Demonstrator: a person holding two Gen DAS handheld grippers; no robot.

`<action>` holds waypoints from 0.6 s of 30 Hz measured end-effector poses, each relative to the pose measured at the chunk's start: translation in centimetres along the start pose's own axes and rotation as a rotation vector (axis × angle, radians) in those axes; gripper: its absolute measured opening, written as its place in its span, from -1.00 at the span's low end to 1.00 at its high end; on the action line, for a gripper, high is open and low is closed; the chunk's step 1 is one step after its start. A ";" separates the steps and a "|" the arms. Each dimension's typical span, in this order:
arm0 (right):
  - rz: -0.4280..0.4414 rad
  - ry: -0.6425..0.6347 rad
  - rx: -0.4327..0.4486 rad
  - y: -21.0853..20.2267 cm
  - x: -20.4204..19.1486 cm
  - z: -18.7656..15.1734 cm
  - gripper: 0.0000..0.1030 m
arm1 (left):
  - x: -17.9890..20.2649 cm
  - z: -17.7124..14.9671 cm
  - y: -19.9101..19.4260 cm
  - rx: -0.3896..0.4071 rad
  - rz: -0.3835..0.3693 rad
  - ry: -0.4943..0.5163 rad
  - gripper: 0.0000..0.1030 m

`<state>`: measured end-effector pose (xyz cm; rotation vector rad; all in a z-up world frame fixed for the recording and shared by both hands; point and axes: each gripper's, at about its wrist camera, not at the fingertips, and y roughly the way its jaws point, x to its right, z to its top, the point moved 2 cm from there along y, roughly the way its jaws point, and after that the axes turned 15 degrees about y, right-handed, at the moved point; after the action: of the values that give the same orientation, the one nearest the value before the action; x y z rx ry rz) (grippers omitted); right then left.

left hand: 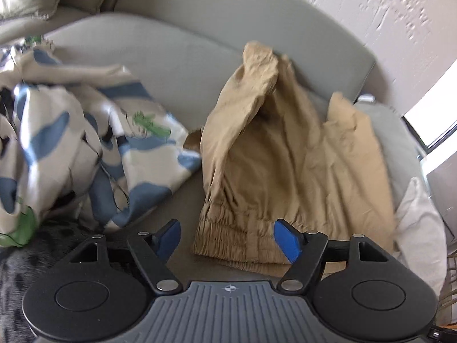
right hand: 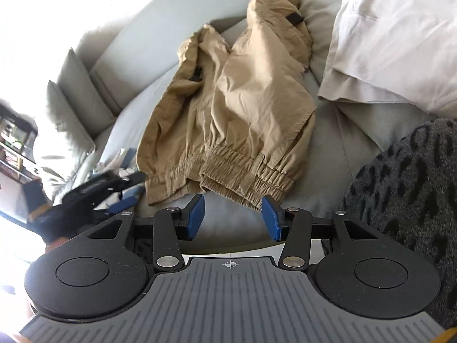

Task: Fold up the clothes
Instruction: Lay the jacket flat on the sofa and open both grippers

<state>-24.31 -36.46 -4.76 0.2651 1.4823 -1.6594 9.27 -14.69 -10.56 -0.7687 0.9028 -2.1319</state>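
Mid-frame on the grey sofa (left hand: 177,57), the tan shorts (left hand: 274,154) look light, floppy, thin. Both tools, left tool (left hand: 227,238) and right tool (right hand: 232,217), released, empty; I'd pinch the elastic waistband (right hand: 228,168).

grey sofa (left hand: 177,57), textured wall (left hand: 371,8), bookshelf (right hand: 14,143)

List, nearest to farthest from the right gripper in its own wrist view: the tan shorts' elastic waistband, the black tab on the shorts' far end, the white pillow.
From the right gripper:
1. Elastic waistband, just ahead.
2. White pillow, upper right.
3. Black tab, top centre; too close to the pillow to rank surely.
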 end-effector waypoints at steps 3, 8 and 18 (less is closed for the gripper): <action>-0.002 0.005 0.012 -0.5 -0.4 -0.1 -0.01 | -0.4 0.1 1.2 -0.027 -0.035 -0.025 0.34; -0.012 -0.004 0.039 -1.9 -1.5 -1.0 0.00 | -0.9 0.7 3.3 -0.029 -0.064 -0.052 0.32; -0.002 -0.002 0.028 -2.1 -1.9 -1.6 0.02 | -0.7 1.4 3.0 -0.018 0.014 -0.037 -0.79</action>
<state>-25.29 -34.39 -2.44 0.2771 1.4587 -1.6824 11.83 -16.24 -12.25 -0.8062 0.9071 -2.0928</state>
